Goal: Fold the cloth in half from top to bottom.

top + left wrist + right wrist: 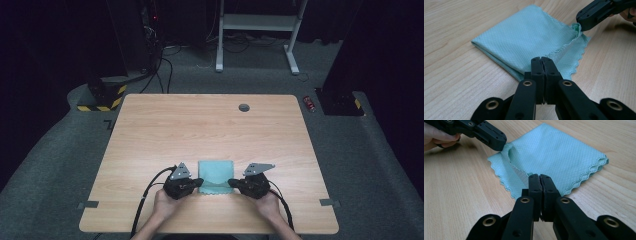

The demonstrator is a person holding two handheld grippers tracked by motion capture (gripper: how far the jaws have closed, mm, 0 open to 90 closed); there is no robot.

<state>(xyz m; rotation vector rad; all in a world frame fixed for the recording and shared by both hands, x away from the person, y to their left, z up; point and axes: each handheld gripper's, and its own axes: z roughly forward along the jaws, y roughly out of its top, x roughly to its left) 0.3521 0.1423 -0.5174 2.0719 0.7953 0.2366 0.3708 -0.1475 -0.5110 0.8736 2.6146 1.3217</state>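
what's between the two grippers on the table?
The folded teal cloth lies between the left gripper and the right gripper; each is shut on a near corner, as the high view shows.

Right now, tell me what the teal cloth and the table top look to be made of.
Cloth: soft woven fabric, likely microfibre, matte; fine diamond weave and scalloped stitched edge show. Table top: wood-look surface, probably laminate, satin; light, regular grain lines with a faint sheen.

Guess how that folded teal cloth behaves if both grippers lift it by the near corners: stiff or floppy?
Probably floppy: the cloth is thin woven fabric, and the corner pinched by the right gripper already puckers upward. Likely light, since it lies flat in thin folded layers on the table. The layers may peel apart, because the left gripper seems to hold only the upper scalloped edge.
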